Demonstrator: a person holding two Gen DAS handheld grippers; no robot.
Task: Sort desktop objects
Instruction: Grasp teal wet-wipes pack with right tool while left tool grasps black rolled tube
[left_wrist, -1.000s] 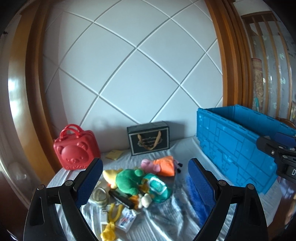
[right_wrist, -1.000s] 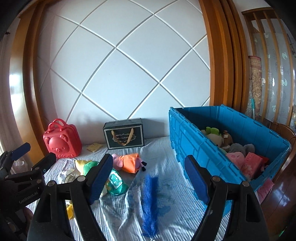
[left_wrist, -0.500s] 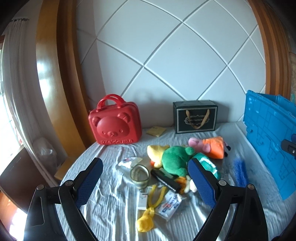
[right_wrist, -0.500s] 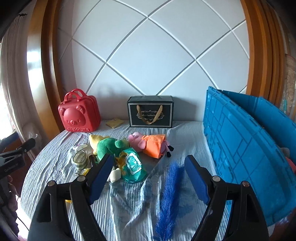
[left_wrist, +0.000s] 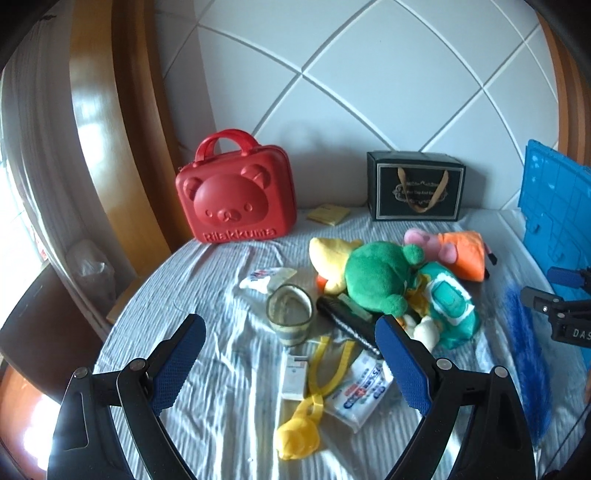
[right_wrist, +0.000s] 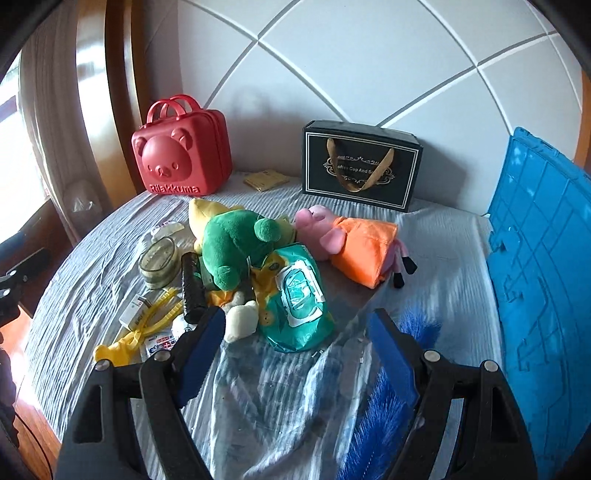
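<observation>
Cluttered table (left_wrist: 207, 295) under a striped cloth.
Along the back edge stand a red case (left_wrist: 236, 199) and black box (left_wrist: 415, 186), a yellow pad (left_wrist: 328, 214) between them. Mid-table: plush toys (left_wrist: 376, 275), wipes pack (right_wrist: 295, 295), tape roll (left_wrist: 290, 314), tissue packs (left_wrist: 360, 395). A blue crate (right_wrist: 543, 280) and feather (left_wrist: 528, 354) sit at the right edge.

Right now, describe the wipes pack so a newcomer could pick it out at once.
Start at the blue crate on the right of the cloth-covered table, then look left to the heap of toys in the middle. The wipes pack lies at the near edge of that heap, against the green plush frog. It is the only shiny teal packet, with a white flip lid on top.
</observation>
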